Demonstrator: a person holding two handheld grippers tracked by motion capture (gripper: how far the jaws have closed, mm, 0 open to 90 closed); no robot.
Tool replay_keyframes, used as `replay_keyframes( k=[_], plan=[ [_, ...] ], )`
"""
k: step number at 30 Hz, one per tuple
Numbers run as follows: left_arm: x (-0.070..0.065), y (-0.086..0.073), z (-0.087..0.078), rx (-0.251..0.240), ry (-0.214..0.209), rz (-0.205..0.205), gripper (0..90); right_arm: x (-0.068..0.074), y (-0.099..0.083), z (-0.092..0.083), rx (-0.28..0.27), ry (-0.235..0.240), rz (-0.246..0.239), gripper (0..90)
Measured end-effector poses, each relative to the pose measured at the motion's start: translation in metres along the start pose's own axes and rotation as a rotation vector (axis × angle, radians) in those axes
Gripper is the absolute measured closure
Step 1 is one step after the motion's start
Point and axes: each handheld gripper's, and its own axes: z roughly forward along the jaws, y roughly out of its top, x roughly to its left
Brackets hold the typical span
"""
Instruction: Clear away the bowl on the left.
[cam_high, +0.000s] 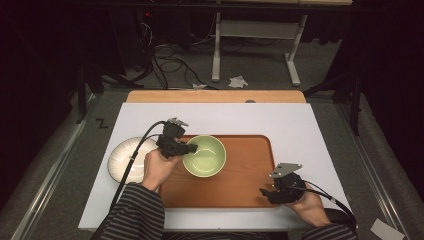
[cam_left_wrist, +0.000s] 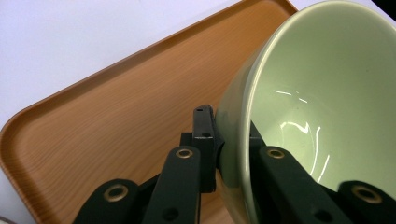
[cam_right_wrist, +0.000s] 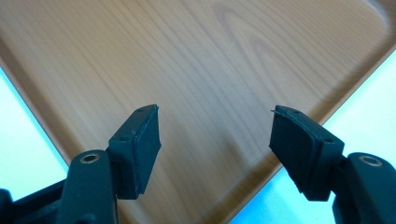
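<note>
A pale green bowl (cam_high: 204, 156) sits over the left half of a wooden tray (cam_high: 240, 185). My left gripper (cam_high: 192, 148) is shut on the bowl's left rim. In the left gripper view one jaw lies outside the bowl (cam_left_wrist: 317, 116) wall and the other inside it, so the left gripper (cam_left_wrist: 229, 123) pinches the rim above the tray (cam_left_wrist: 116, 107). My right gripper (cam_high: 265, 192) hovers at the tray's near right corner. Its jaws stand open in the right gripper view, where the right gripper (cam_right_wrist: 215, 135) has nothing between its pads over the bare tray (cam_right_wrist: 187, 56).
A white plate (cam_high: 122, 157) lies on the white table cover (cam_high: 300, 120) just left of the tray, beside my left hand. The tray's right half is bare wood. A desk frame and cables stand on the floor beyond the table.
</note>
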Motion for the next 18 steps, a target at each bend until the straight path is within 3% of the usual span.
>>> replay_keyframes(
  k=[7,18],
  plan=[
    [-0.002,0.002,0.007,0.002,-0.005,-0.001,83.5,0.000,0.000,0.000,0.005,0.005,0.006,35.0],
    [-0.003,0.006,0.033,0.055,0.005,0.014,83.5,0.000,0.000,0.001,0.008,0.009,-0.002,35.0]
  ],
)
